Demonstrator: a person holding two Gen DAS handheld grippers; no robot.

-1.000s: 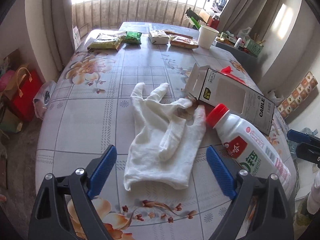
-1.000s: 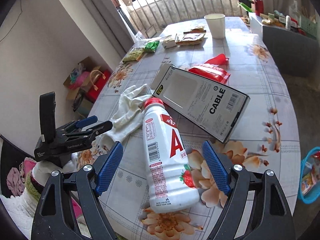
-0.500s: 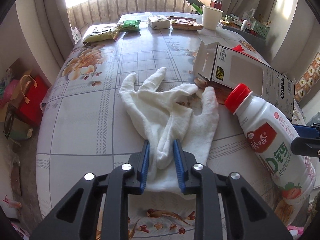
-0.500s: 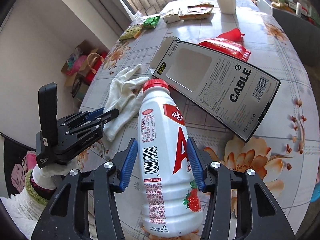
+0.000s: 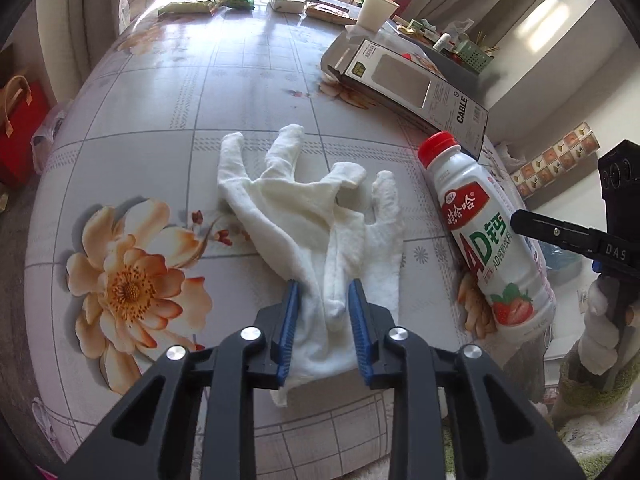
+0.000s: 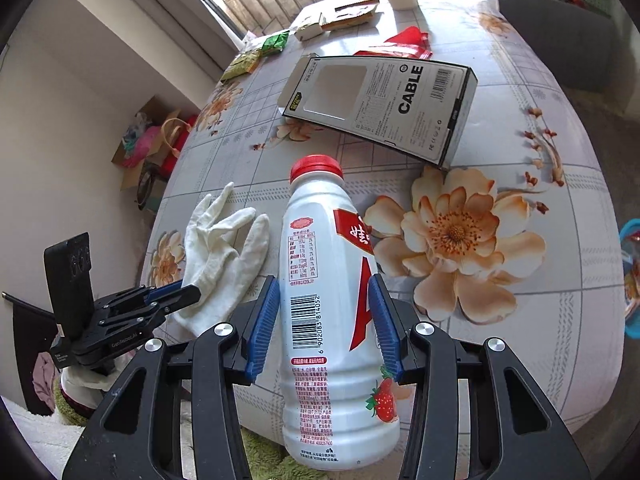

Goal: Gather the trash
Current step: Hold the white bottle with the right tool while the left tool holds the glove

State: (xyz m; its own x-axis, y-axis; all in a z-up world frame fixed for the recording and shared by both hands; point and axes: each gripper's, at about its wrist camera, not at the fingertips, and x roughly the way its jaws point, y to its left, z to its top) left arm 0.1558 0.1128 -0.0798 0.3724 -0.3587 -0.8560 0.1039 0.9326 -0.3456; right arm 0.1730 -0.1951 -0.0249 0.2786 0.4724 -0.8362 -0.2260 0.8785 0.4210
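Observation:
A white cloth glove [image 5: 304, 216] lies on the flowered tablecloth. My left gripper [image 5: 322, 292] has its blue pads on the bunched cuff end, and its jaws are opening. A white drink bottle [image 6: 316, 216] with a red cap lies tilted, its base past the table's near edge. My right gripper [image 6: 323, 280] is shut on the bottle's middle, pads against both sides, jaws still closing. In the left wrist view the bottle [image 5: 480, 240] is at the right with the right gripper [image 5: 552, 232] on it. In the right wrist view the glove [image 6: 224, 248] and left gripper [image 6: 176, 296] are at the left.
A flattened grey box [image 6: 380, 100] marked CABLE lies beyond the bottle, with a red wrapper [image 6: 404, 44] behind it. A paper cup [image 5: 376, 10] and several snack packets [image 5: 192, 2] sit at the far end. A blue basket [image 6: 630, 280] is on the floor at the right.
Both grippers went from wide open to narrow, the left on the glove, the right on the bottle. The glove has slid away from the box toward the near edge with the left gripper.

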